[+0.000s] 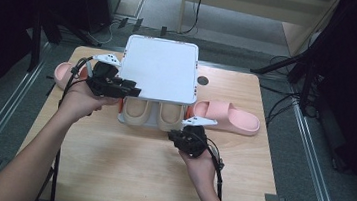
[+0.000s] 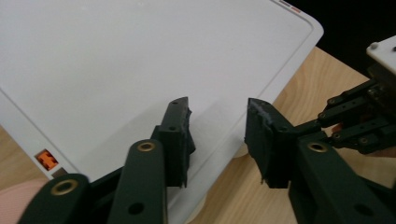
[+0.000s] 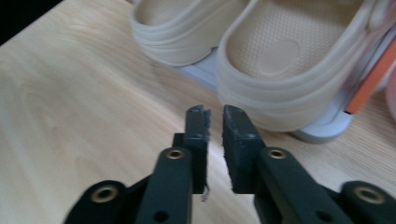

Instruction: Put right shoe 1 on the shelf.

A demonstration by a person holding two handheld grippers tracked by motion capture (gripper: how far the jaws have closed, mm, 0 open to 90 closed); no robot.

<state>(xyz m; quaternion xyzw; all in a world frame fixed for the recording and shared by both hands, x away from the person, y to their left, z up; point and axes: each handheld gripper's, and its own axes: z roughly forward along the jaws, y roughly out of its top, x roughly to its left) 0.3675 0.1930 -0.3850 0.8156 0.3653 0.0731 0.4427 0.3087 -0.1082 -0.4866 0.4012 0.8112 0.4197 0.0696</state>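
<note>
Right now my left gripper [image 2: 217, 140] has its jaws spread wide with nothing between them, one pad over the white lid [image 1: 159, 68] and the other past its edge. My right gripper [image 3: 214, 147] shows only a narrow gap between its jaws, gripping nothing, and sits just in front of the beige slippers [image 3: 275, 74]. Those two slippers lie side by side in a white box under the raised lid, mid-table. A pink slipper [image 1: 230, 117] lies to the right of the box, another pink slipper [image 1: 65, 72] at the far left of the wooden table [image 1: 123, 175].
</note>
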